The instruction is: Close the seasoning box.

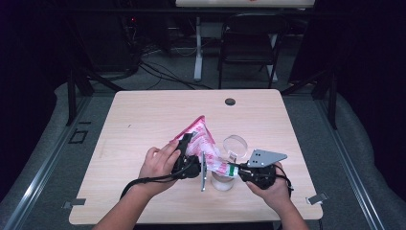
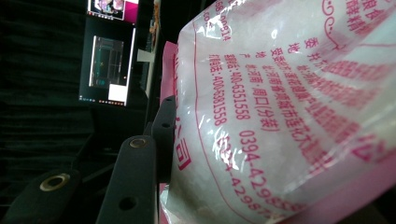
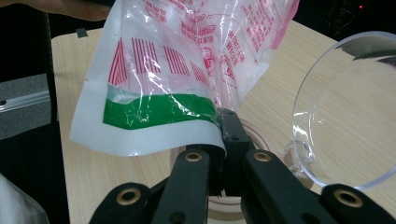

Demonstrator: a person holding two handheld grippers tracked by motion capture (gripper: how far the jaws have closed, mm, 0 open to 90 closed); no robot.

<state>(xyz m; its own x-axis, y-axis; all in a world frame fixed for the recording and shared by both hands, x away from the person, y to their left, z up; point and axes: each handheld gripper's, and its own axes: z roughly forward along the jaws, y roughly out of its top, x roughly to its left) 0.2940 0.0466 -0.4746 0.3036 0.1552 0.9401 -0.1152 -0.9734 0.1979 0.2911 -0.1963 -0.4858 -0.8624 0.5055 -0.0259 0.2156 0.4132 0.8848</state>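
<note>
A pink and white plastic bag [image 1: 205, 140] with red print is held tilted above the table between both grippers. My left gripper [image 1: 187, 145] is shut on the bag's body; in the left gripper view the bag [image 2: 289, 107] presses against one black jaw, and the other jaw is hidden behind it. My right gripper [image 1: 233, 170] is shut on the bag's lower edge, by a green stripe [image 3: 159, 109]. In the right gripper view the jaws [image 3: 223, 135] pinch the white film together. A round jar [image 1: 221, 181] with a pale rim stands right under that edge.
A clear glass lid or bowl [image 1: 234, 143] lies on the wooden table [image 1: 143, 120] just right of the bag, large and close in the right gripper view [image 3: 345, 116]. A dark grommet [image 1: 230, 101] sits near the far edge. A chair [image 1: 249, 45] stands beyond.
</note>
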